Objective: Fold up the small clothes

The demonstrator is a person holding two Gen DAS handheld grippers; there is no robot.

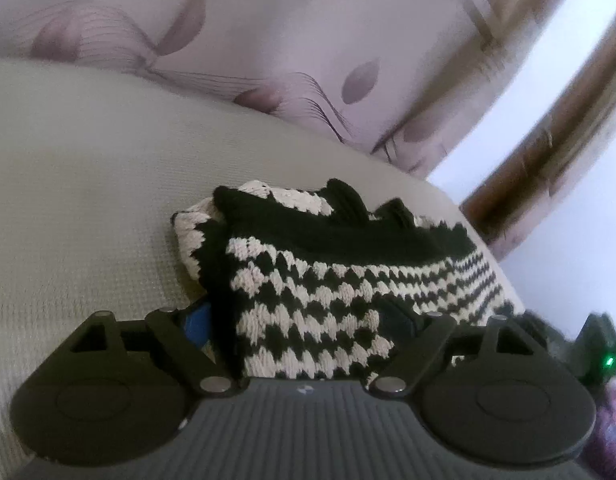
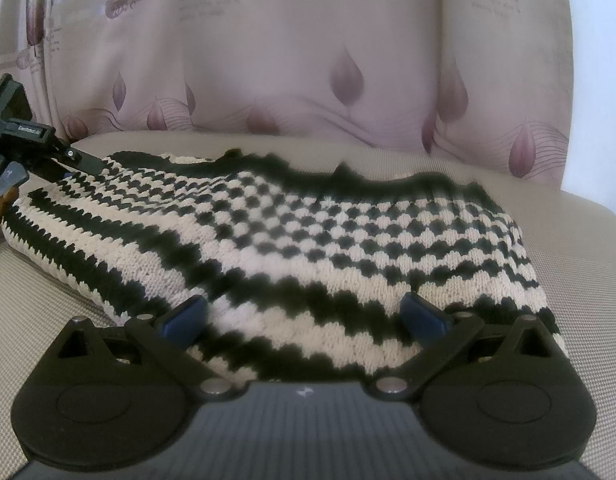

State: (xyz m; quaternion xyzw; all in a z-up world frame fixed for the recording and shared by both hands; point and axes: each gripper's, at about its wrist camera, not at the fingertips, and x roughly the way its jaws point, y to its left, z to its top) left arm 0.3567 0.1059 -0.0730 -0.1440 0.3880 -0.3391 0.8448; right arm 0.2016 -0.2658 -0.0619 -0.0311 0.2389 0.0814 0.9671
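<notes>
A black-and-white checkered knit garment (image 1: 328,280) lies bunched on the beige cushion (image 1: 79,184). My left gripper (image 1: 299,320) has its jaws wide apart with the knit's near edge lying between them; its blue left pad (image 1: 197,322) shows, the right pad is mostly covered by fabric. In the right wrist view the same garment (image 2: 308,240) spreads across the cushion (image 2: 35,288). My right gripper (image 2: 303,316) is open, its blue pads (image 2: 183,316) on either side of the knit's near edge. The left gripper (image 2: 31,140) shows at that view's far left.
A pink cushion back with a leaf print (image 2: 308,60) rises behind the seat. The seat's right edge (image 1: 488,232) drops off to a brown wooden frame (image 1: 548,140) and a bright wall. The right gripper's body with a green light (image 1: 608,360) shows at lower right.
</notes>
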